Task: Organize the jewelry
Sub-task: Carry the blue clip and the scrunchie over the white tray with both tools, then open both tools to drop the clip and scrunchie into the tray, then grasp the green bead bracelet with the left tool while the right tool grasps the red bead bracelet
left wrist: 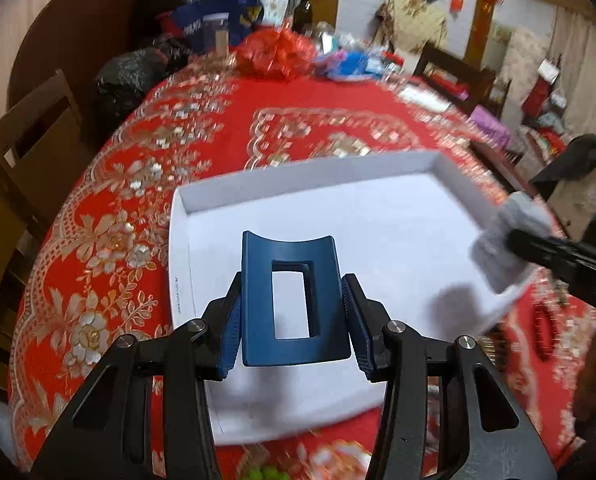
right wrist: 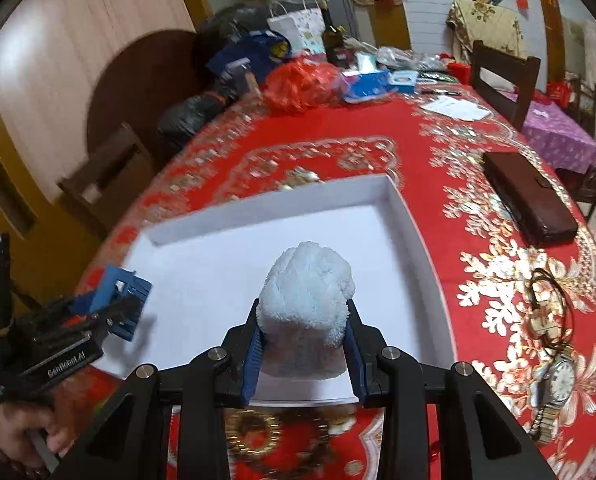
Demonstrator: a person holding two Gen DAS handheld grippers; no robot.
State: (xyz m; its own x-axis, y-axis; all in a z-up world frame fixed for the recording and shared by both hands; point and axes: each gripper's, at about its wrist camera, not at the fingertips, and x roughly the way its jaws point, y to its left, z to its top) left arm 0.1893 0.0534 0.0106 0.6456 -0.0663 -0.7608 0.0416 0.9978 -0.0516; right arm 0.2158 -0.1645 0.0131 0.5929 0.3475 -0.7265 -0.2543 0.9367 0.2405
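My left gripper (left wrist: 294,316) clamps a smooth navy hair claw clip (left wrist: 294,300) with a rectangular cutout, held above the shallow white tray (right wrist: 407,216). My right gripper (right wrist: 303,344) squeezes a fluffy pale-blue scrunchie (right wrist: 307,296) over the same tray. A red floral tablecloth (right wrist: 337,128) covers the cluttered dining table.

Matte black angular two-finger left gripper (left wrist: 294,312): blue ribbed pads (left wrist: 230,340), silver round pivot screws. Right gripper (right wrist: 303,344) identical. White "GenRobot.AI" lettering on left body; bare-skinned hand (right wrist: 22,424) beneath.
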